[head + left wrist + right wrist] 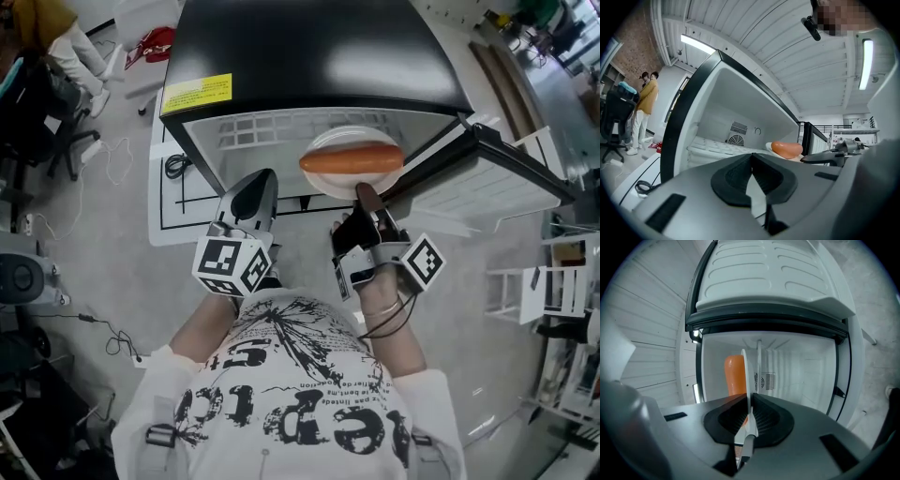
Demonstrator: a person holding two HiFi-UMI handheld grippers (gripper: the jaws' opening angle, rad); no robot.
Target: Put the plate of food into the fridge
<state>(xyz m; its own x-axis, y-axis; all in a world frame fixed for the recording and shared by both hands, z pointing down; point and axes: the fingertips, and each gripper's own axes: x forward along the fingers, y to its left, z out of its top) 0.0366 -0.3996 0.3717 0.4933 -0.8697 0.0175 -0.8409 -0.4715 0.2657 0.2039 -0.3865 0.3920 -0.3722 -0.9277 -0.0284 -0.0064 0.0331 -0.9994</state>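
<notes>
Black pads on your right gripper (367, 199) squeeze the rim of the white plate (339, 137), so you hold it tight. Your left gripper (253, 192) is pinched closed with nothing in it, just in front of the fridge (309, 47). The plate, with an orange sausage (352, 159) on it, is at the fridge's open mouth. The fridge door (487, 164) stands open. At the back of the fridge is a little round vent (736, 140).
</notes>
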